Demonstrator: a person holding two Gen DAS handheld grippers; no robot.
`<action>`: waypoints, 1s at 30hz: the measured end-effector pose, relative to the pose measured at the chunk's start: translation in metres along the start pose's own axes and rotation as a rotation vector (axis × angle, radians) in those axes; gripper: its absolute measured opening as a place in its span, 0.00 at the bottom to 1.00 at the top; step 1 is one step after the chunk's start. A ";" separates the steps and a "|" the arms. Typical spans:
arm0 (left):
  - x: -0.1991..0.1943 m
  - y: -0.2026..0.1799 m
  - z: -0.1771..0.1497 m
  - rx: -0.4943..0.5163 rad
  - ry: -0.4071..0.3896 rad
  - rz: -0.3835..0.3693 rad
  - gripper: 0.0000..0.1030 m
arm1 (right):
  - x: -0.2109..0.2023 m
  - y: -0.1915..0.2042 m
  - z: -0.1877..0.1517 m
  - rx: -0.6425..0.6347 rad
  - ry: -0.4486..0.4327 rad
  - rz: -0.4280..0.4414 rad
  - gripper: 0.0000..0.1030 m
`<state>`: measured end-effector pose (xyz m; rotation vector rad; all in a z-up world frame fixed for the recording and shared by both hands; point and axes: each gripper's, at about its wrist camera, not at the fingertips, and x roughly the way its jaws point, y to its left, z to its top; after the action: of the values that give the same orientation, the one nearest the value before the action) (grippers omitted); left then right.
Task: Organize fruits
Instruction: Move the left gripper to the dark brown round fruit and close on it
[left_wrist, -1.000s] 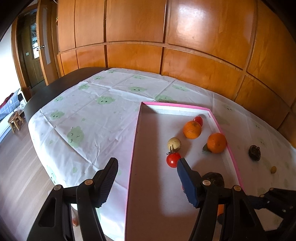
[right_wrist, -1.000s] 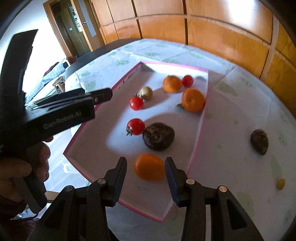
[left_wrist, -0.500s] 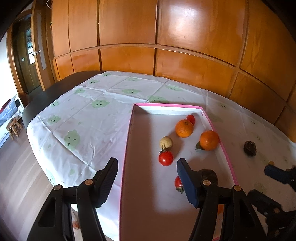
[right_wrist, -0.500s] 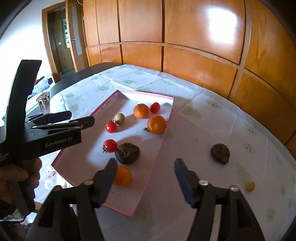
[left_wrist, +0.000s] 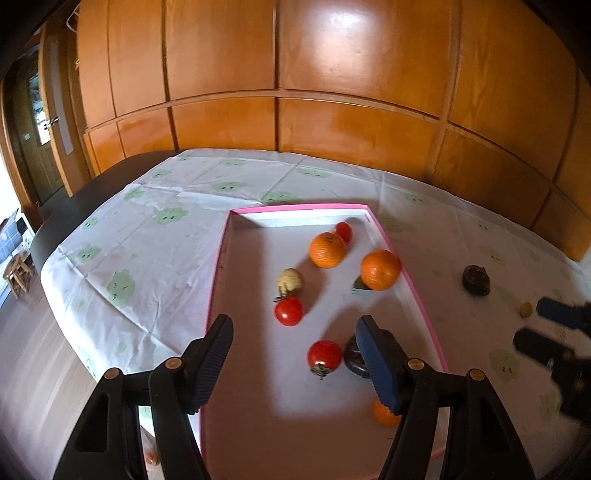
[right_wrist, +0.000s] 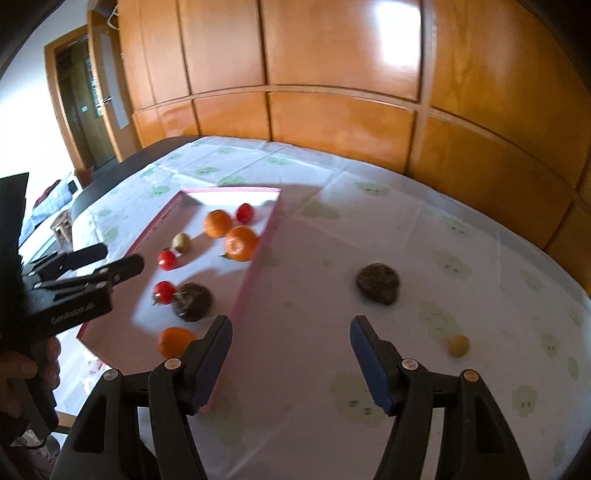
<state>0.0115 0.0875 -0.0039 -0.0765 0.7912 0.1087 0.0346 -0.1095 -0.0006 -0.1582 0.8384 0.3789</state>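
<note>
A pink-rimmed white tray (left_wrist: 417, 295) (right_wrist: 255, 266) lies on the table and holds several fruits: oranges (left_wrist: 328, 250), red tomatoes (left_wrist: 289, 311), a pale round fruit (left_wrist: 290, 281) and a dark fruit (right_wrist: 192, 301). A small orange (right_wrist: 175, 340) lies near the tray's front. On the cloth to the right lie a dark brown fruit (right_wrist: 378, 283) (left_wrist: 476, 280) and a small yellow fruit (right_wrist: 458, 345) (left_wrist: 526, 309). My left gripper (left_wrist: 295, 354) is open and empty over the tray's front. My right gripper (right_wrist: 291, 350) is open and empty above the cloth, right of the tray.
A white tablecloth with green prints (left_wrist: 147, 254) covers the table. Wooden wall panels (left_wrist: 332, 122) stand behind it. A doorway (right_wrist: 81, 110) and a small stool (left_wrist: 16, 277) are at the left, beyond the table's edge.
My right gripper let go of the small orange in the tray, opened wide, rose and swung right over the cloth. My left gripper pulled back slightly and stays open.
</note>
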 end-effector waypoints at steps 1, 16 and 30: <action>0.000 -0.003 0.000 0.008 0.000 -0.003 0.68 | -0.001 -0.005 0.001 0.008 0.000 -0.004 0.65; 0.002 -0.062 0.015 0.157 0.002 -0.095 0.69 | -0.016 -0.120 0.005 0.099 0.036 -0.193 0.65; 0.024 -0.150 0.030 0.285 0.081 -0.276 0.69 | -0.005 -0.194 -0.021 0.331 0.085 -0.185 0.63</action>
<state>0.0684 -0.0560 0.0044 0.0801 0.8629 -0.2697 0.0918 -0.2955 -0.0129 0.0566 0.9504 0.0566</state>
